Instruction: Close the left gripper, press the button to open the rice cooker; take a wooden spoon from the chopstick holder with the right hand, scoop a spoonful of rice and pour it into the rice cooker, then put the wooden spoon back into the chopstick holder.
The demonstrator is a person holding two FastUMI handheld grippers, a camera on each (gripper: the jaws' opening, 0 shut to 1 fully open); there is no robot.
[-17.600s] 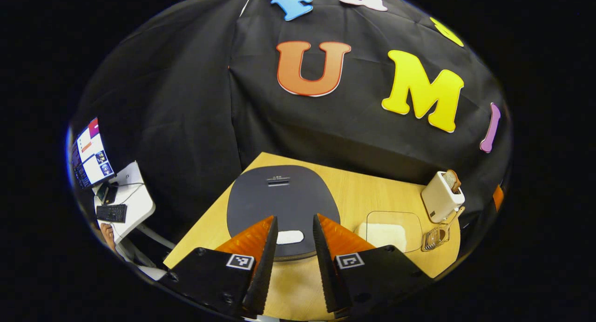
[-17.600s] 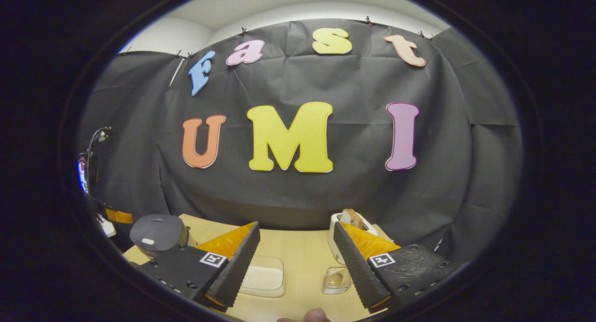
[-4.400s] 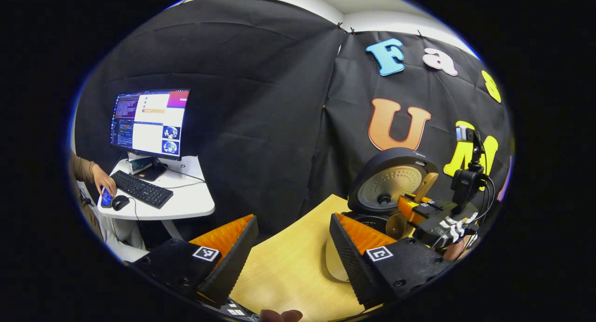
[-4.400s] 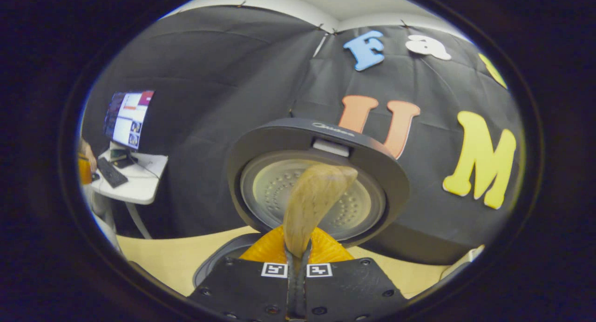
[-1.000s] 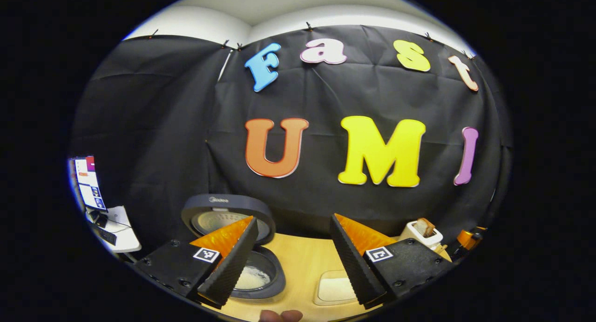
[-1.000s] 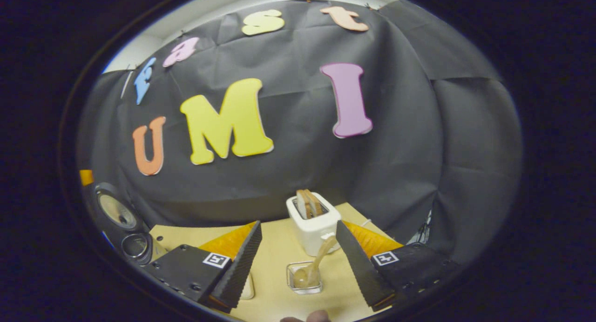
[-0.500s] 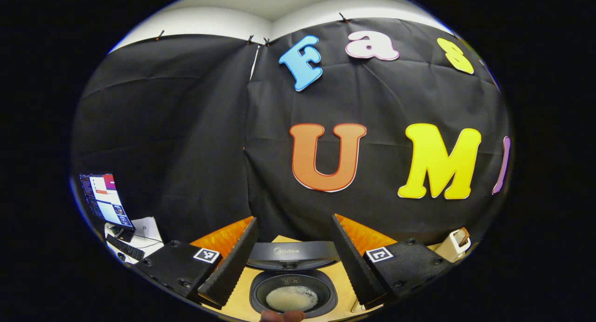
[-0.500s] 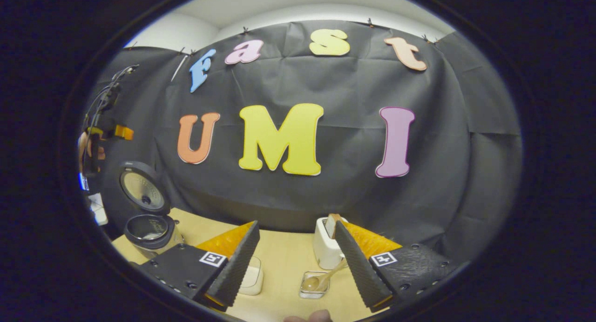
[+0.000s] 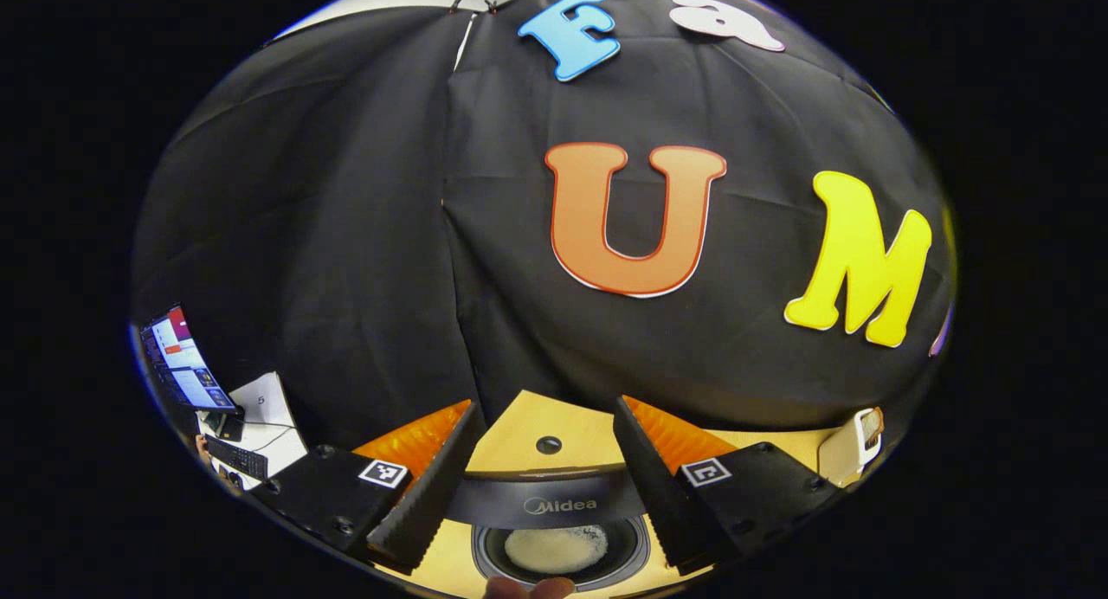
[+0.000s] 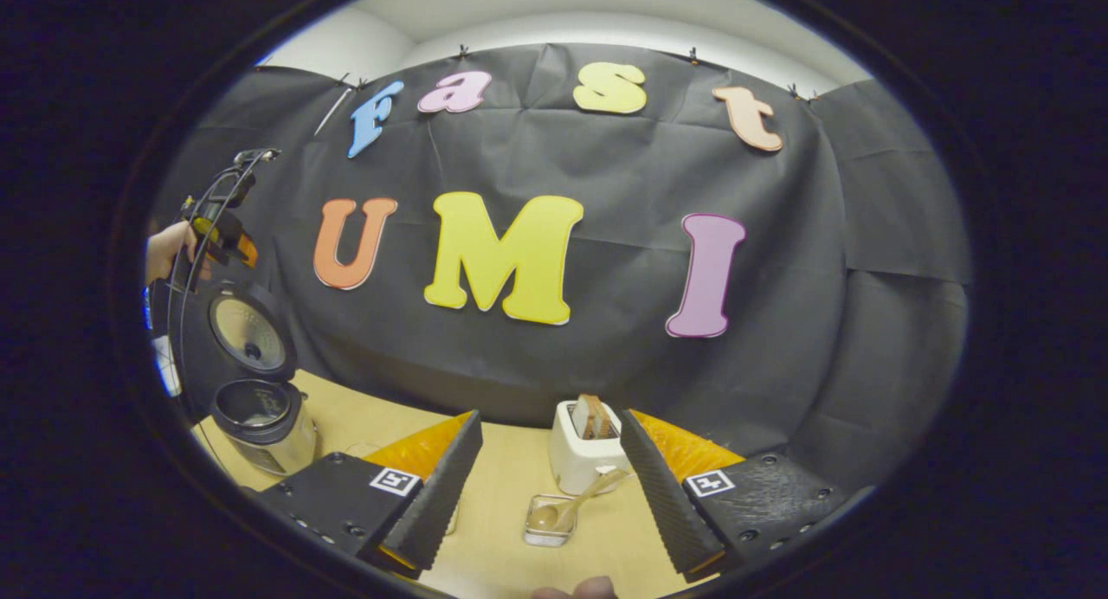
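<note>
Presently, at far left in the right gripper view, the rice cooker (image 10: pixel 260 417) stands lid-up, the left gripper (image 10: pixel 221 235) above it. Wooden spoon (image 10: pixel 567 505) rests tilted in the chopstick holder (image 10: pixel 548 523), near centre. Right gripper (image 10: pixel 547 495) gapes wide, empty. Risk: a careless sweep tips the leaning spoon out.

The left gripper view looks down from close above the open rice cooker (image 9: pixel 554 530), its raised lid between the spread jaws. The right gripper view sits well back, facing the booth wall, with that cooker (image 10: pixel 258 413) far left of its jaws.
</note>
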